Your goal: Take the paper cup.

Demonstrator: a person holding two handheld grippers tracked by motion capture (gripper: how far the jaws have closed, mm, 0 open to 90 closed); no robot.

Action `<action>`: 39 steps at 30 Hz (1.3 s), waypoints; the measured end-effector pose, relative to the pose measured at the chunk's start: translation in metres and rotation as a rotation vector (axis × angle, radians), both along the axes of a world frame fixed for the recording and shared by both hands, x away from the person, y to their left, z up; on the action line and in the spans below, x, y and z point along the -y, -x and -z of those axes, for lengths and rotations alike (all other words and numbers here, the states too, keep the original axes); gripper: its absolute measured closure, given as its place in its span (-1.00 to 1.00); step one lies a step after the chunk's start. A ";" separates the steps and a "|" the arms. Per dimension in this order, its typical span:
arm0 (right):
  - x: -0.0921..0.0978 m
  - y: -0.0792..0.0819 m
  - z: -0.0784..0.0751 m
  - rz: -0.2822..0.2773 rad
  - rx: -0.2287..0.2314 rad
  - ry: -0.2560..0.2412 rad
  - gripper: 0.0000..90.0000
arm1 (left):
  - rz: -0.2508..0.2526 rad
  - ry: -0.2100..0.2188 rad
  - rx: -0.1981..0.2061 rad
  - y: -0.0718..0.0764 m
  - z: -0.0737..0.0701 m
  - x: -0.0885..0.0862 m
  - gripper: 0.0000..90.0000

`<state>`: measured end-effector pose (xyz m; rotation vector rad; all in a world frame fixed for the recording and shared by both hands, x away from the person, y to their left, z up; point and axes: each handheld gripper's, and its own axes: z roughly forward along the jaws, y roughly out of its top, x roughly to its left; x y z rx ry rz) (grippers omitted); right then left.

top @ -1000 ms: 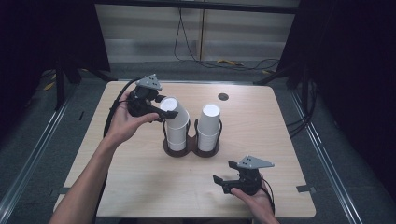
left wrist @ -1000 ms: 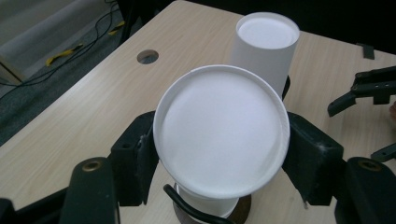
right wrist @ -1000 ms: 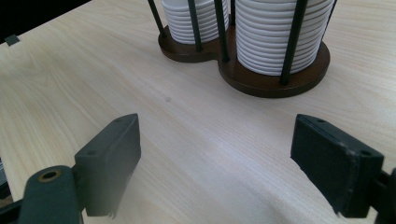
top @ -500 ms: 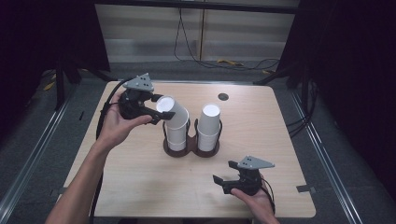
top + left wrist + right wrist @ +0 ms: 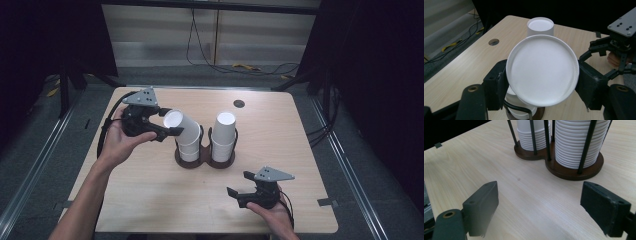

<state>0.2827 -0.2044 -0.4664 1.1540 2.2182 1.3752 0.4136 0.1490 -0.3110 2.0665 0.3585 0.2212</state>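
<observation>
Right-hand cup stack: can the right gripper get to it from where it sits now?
Probably yes. The right gripper rests open on the table, with bare wood between its jaws and the right-hand cup stack. The holder's thin black rods around the stack could hinder a side grasp.

Pale wooden table [image 5: 150, 200] on grey floor [image 5: 350, 150], black curtains [image 5: 370, 60], loose cables [image 5: 250, 67].

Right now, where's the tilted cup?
High view: the tilted cup sits left of centre, clamped in the left claw atop the left stack in the holder.
</observation>
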 end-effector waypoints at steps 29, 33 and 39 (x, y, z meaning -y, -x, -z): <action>-0.038 -0.008 -0.019 -0.161 0.155 -0.088 -0.62 | 0.075 -0.029 -0.067 0.021 0.038 0.009 -0.26; -0.042 -0.010 -0.017 -0.184 0.162 -0.098 -0.61 | 0.085 -0.007 -0.099 0.024 0.048 0.012 -0.26; -0.046 -0.012 -0.021 -0.201 0.176 -0.098 -0.62 | 0.098 -0.003 -0.115 0.027 0.056 0.013 -0.26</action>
